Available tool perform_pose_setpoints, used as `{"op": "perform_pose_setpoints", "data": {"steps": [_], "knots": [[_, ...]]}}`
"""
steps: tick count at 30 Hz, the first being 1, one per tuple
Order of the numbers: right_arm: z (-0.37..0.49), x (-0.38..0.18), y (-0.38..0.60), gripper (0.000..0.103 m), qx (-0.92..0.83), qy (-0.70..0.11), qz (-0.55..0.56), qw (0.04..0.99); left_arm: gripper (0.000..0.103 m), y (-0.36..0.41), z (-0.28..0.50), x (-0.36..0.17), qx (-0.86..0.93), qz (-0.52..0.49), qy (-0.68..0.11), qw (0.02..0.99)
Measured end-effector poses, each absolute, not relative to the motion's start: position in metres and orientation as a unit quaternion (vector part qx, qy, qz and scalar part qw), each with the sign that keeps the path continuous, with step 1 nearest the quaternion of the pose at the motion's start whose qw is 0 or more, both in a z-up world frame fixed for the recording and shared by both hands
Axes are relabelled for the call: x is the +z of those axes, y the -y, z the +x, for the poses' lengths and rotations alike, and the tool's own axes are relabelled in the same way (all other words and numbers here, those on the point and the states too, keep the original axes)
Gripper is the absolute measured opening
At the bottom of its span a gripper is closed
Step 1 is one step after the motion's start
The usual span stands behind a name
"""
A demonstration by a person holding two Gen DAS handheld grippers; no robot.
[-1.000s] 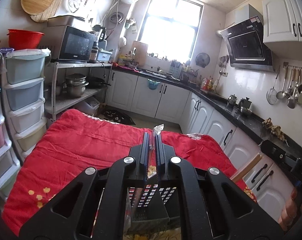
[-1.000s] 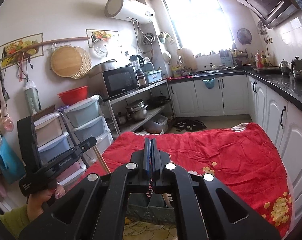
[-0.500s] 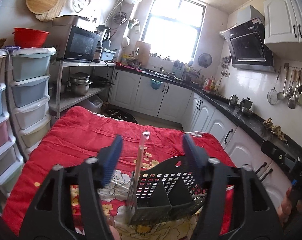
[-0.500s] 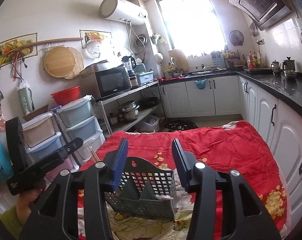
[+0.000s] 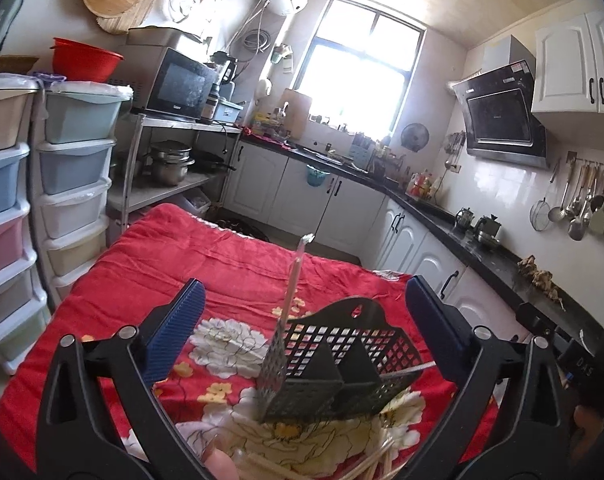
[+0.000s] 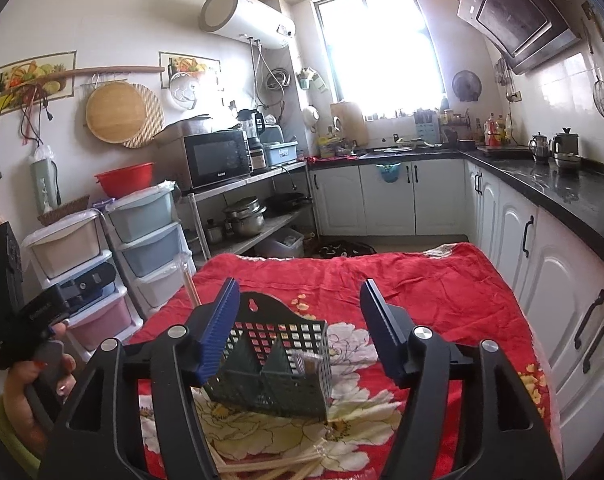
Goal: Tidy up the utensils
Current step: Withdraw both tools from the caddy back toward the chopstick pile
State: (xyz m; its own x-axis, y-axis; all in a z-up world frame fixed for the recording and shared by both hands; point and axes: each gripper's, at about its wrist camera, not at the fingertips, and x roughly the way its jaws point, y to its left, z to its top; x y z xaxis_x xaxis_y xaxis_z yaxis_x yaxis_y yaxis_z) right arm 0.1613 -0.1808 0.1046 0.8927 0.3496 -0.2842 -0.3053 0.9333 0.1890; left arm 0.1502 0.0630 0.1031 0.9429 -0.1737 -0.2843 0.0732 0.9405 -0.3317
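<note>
Left hand-held gripper (image 5: 302, 320) just opened wide, empty

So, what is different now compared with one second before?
Both tongs, left and right, were shut and have just been opening; nothing is pressed between the pads now. The clear fork that the left one gripped stands free in the black basket. The basket, the chopsticks and the red cloth stayed in place.
</note>
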Motion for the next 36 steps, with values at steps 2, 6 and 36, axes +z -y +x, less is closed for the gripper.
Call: {"op": "perform_pose_setpoints", "data": {"steps": [2, 6, 36], "knots": [[0.158, 0.1, 0.183, 0.061, 0.167, -0.163, 0.071, 0.97, 0.092, -0.064, 0.146, 0.1, -0.063, -0.163, -0.161, 0.971], [0.152, 0.092, 0.187, 0.061, 0.165, -0.175, 0.072, 0.968, 0.092, -0.065, 0.138, 0.091, -0.059, -0.163, -0.169, 0.97], [0.127, 0.028, 0.17, 0.061, 0.174, -0.253, 0.047, 0.951, 0.092, -0.08, 0.122, 0.007, -0.035, -0.194, -0.286, 0.938]]}}
